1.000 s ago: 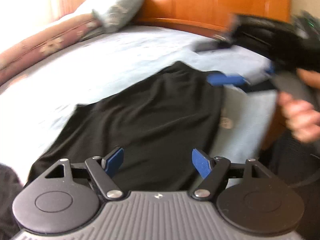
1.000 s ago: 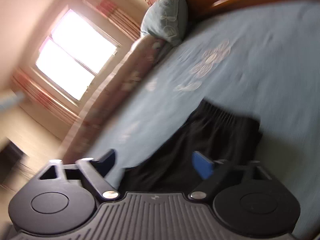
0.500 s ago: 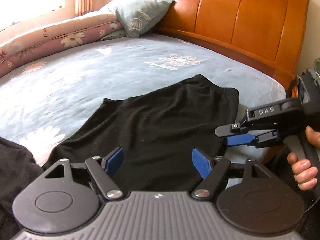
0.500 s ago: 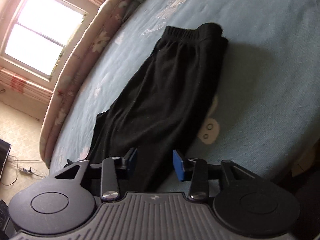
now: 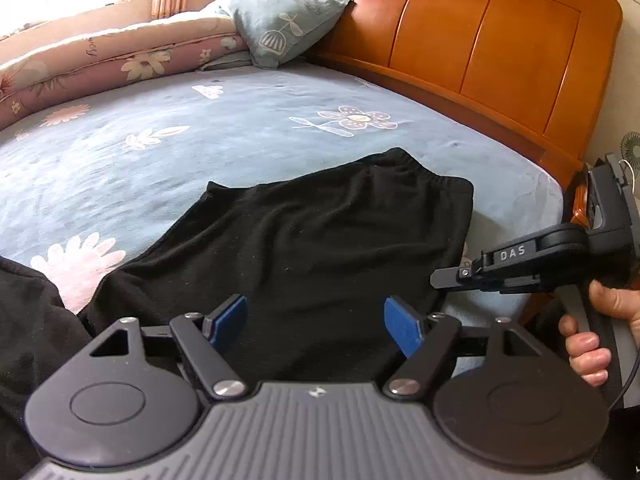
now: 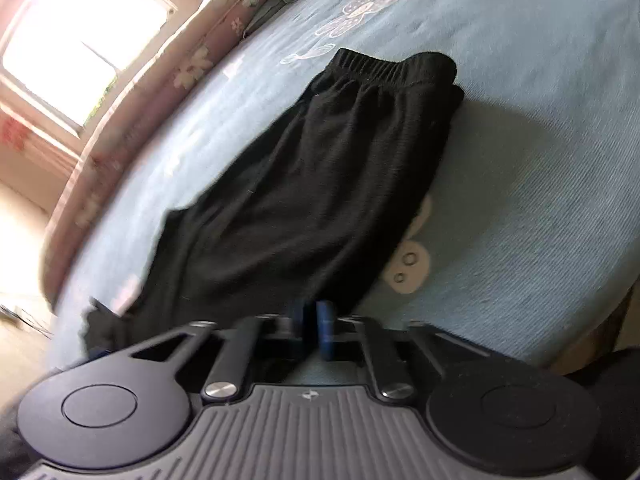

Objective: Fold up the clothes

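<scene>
Black trousers (image 5: 320, 232) lie flat on the blue flowered sheet, with the elastic waistband (image 6: 392, 68) at the far end. My left gripper (image 5: 316, 316) hovers open over the near part of the trousers, its blue pads wide apart with nothing gripped between them. My right gripper (image 5: 438, 280) reaches in from the right, held by a person's hand (image 5: 592, 344). In the right wrist view the right gripper (image 6: 310, 316) has its jaws closing tight on the trousers' (image 6: 312, 168) near side edge, the pads almost touching.
The bed sheet (image 5: 200, 152) spreads wide to the left and far side. A wooden headboard (image 5: 480, 40), a grey-blue pillow (image 5: 280, 24) and a rolled floral quilt (image 5: 100, 64) line the far edges. More dark cloth (image 5: 28, 320) lies at the near left. A bright window (image 6: 80, 48) is beyond.
The right gripper swung down from above the waistband to the trousers' right edge and its jaws went from wide to nearly together. The left gripper stayed open while its view shifted.
</scene>
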The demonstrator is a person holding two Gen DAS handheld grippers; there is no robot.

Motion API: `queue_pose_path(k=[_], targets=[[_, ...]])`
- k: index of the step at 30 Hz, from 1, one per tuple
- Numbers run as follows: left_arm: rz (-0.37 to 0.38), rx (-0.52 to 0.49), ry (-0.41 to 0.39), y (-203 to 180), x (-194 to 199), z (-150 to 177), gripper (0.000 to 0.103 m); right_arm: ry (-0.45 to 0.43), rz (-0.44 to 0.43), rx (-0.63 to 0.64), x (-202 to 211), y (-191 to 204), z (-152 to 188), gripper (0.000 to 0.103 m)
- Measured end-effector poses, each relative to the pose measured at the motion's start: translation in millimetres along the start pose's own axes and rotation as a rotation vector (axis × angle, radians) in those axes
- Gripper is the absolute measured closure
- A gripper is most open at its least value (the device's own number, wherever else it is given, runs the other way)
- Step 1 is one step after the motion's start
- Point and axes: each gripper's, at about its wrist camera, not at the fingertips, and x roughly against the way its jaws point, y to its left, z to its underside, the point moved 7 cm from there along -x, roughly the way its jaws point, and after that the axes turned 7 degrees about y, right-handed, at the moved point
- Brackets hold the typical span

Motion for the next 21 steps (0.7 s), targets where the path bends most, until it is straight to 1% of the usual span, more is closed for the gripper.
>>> queue_pose_path(k=[1, 4, 7, 10, 12, 14, 15, 16, 18, 19, 20, 21], targets=[[0.000, 0.000, 0.001, 0.2, 0.2, 0.1, 0.028, -0.004, 0.010, 0.009, 0.6, -0.6, 0.8, 0.100], [0.006, -0.005, 0.007, -0.1, 0.9, 0.7, 0.028, -0.013, -0.007, -0.001, 7.5, -1.8, 1.5, 0.101], [0.027, -0.013, 0.014, -4.0, -1.2, 2.7, 0.027, -0.008, 0.004, 0.006, 15.5, -4.6, 5.6, 0.101], [0.036, -0.016, 0.038, -8.0, -8.9, 5.7, 0.027, 0.003, 0.027, -0.013, 14.7, -14.5, 8.7, 0.102], [0.044, -0.027, 0.049, -10.6, -14.4, 6.3, 0.027, -0.001, 0.030, -0.018, 9.9, -13.7, 2.7, 0.102], [0.028, -0.021, 0.047, -9.3, -22.2, 4.6, 0.026, -0.006, 0.088, 0.010, 14.5, -10.7, 0.5, 0.102], [0.021, -0.015, 0.061, -8.2, -28.7, 4.7, 0.027, -0.021, 0.102, 0.035, 20.2, -7.3, -1.7, 0.101], [0.004, -0.015, 0.086, -7.3, -36.7, 6.0, 0.027, -0.032, 0.100, 0.049, 26.5, -4.3, -3.8, 0.096], [-0.047, -0.041, 0.142, -7.8, -53.1, 12.9, 0.027, -0.063, 0.083, 0.070, 38.2, 3.1, -8.6, 0.094], [-0.063, -0.057, 0.166, -10.1, -58.1, 17.3, 0.027, -0.071, 0.070, 0.102, 41.2, 10.5, -10.7, 0.094], [-0.074, -0.087, 0.154, -15.8, -55.7, 19.5, 0.027, -0.080, 0.061, 0.128, 42.8, 18.2, -12.7, 0.093], [-0.053, -0.099, 0.163, -21.4, -53.6, 22.3, 0.026, -0.078, 0.050, 0.162, 40.9, 26.2, -13.9, 0.093]])
